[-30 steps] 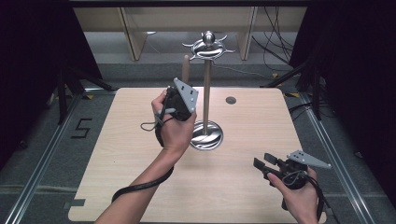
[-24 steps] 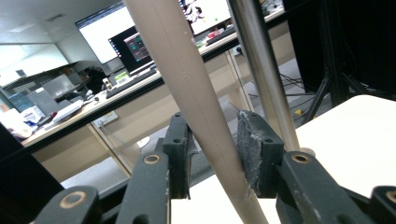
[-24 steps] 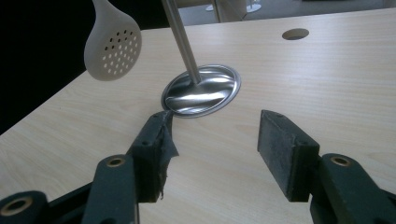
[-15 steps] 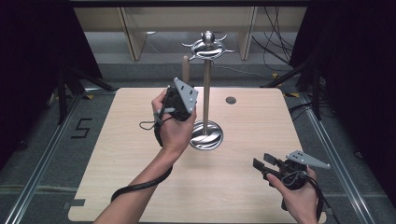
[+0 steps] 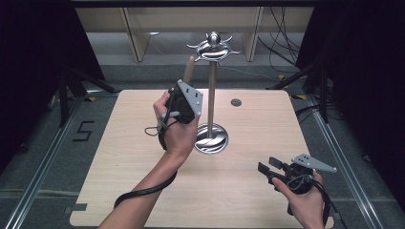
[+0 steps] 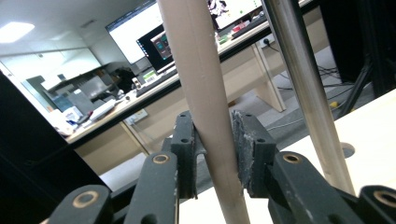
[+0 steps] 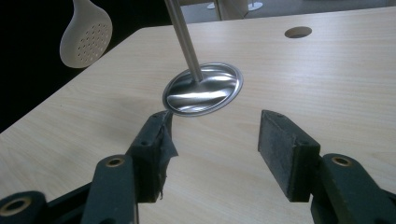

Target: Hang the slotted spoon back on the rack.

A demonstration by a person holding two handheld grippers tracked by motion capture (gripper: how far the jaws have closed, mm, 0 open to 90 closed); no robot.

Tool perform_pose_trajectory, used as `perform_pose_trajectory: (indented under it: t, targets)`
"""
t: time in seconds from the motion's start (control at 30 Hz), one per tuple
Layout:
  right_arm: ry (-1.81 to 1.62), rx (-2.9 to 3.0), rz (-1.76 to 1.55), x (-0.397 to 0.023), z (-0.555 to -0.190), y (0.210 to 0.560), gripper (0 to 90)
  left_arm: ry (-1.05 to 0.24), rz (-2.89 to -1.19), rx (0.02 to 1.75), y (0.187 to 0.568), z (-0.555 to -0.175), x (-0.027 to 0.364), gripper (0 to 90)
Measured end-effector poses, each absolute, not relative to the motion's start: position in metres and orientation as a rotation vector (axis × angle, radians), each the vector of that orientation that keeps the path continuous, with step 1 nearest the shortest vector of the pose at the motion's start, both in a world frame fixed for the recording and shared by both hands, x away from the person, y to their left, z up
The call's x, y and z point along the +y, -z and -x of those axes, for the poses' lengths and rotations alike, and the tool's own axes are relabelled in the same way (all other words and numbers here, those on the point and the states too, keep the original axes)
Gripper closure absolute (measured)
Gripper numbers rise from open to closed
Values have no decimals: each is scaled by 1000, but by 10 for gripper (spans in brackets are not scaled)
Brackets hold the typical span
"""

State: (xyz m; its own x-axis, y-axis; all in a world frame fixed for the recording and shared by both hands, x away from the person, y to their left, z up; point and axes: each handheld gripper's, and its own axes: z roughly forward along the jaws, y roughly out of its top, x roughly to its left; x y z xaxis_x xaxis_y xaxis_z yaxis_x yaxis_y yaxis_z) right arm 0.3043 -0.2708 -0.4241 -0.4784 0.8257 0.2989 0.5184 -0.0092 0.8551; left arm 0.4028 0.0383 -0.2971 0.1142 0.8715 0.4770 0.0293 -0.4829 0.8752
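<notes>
High view: right gripper (image 5: 268,168) near table (image 5: 119,157) edge, apart from stand (image 5: 211,138)

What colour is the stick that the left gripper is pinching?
The stick is pale beige, plain and without pattern. The left gripper view shows it best.

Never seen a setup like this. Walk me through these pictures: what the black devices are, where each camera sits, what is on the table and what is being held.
A person sits at a wooden table with a hand-held black two-jaw tool in each hand. One camera looks down from above; another rides on each tool and looks along its jaws.

On the table stands a shiny metal stand: a round base, an upright pole and hooks on top.

The left tool, raised beside the pole, has just been closing its jaws on the beige handle of a perforated spoon; its dotted bowl hangs in the air in the right tool's camera.

The right tool holds nothing; its jaws stand apart over the bare tabletop near the stand's base.
</notes>
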Motion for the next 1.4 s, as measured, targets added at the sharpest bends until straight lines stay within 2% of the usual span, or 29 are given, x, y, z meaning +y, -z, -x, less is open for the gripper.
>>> perform_pose_trajectory:
  t: [0.2,1.13,1.4]
  targets:
    - [-1483,1971,-1402,-271,-305,425,453,-1503,-1677,856,299,-401,32,686]
    - [-1465,1979,-1391,-270,-304,424,453,-1427,-1692,730,303,-399,29,560]
    - [-1489,1975,-1442,-267,-303,424,451,-1404,-1692,721,303,-397,32,555]
